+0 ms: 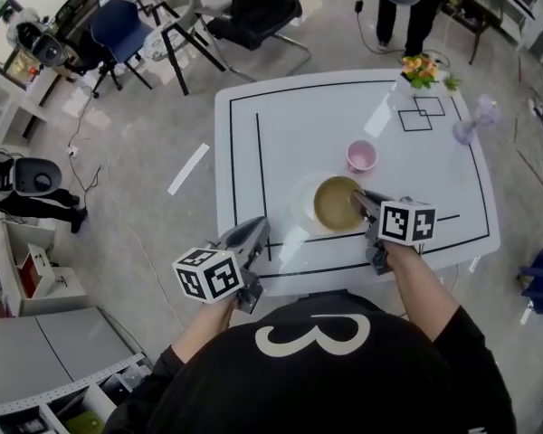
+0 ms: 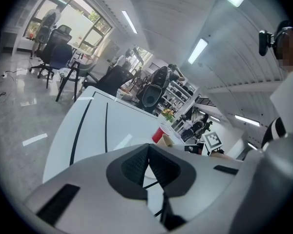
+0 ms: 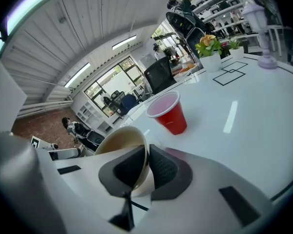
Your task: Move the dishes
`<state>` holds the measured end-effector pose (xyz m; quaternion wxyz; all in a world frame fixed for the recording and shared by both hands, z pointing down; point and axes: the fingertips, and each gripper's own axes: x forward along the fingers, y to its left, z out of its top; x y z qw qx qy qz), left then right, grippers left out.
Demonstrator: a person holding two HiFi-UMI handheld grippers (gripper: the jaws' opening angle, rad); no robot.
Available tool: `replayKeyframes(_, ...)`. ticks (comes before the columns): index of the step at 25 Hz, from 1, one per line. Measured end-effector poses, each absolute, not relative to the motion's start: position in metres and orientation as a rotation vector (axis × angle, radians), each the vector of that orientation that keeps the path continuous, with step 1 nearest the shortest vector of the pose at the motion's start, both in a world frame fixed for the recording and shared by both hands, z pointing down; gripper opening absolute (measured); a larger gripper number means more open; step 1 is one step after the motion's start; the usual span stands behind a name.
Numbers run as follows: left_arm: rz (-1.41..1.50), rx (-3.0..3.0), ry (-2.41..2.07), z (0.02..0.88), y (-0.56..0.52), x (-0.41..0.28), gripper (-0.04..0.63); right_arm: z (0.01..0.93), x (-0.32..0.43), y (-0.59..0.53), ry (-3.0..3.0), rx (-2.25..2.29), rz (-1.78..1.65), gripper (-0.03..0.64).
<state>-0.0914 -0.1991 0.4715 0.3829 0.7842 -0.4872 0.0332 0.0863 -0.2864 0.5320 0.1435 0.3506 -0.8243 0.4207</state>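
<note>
A white table (image 1: 281, 125) marked with black lines is occupying the middle of the scene, and a person is standing at its near edge, holding one gripper in each hand. The right gripper (image 1: 360, 202) is reaching onto the table from the near right and is pinching the right-hand wall of a tan bowl (image 1: 335, 203). In the right gripper view its two pads are pressing on the rim, one inside the bowl (image 3: 121, 141) and one outside, so that the right gripper (image 3: 145, 152) is clamping the thin wall between them. The bowl is appearing tilted in that view. It is lying near the middle of the table's near half, over a white plate (image 1: 301, 202) that is showing at its left side. Whether it is resting on the plate or hanging just above it cannot be told. A red cup (image 1: 361, 155) is standing upright just beyond the bowl, to the far right of it and apart from it, and it is showing ahead of the jaws in the right gripper view (image 3: 168, 112). The left gripper (image 1: 256, 231) is hovering at the table's near left edge, well apart from the dishes. Its pads are pressing together at their tips with nothing between them, as the left gripper view (image 2: 148, 147) is showing. A flower pot (image 1: 423, 69) is standing at the far right corner.
</note>
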Motion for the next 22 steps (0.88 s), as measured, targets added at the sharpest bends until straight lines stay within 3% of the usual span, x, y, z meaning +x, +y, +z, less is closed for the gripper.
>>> replayKeyframes(22,0.169,2.143,-1.046,0.458,-0.224,-0.004,0.002,0.529,0.223,-0.298,-2.258,1.384,1.264,0.036)
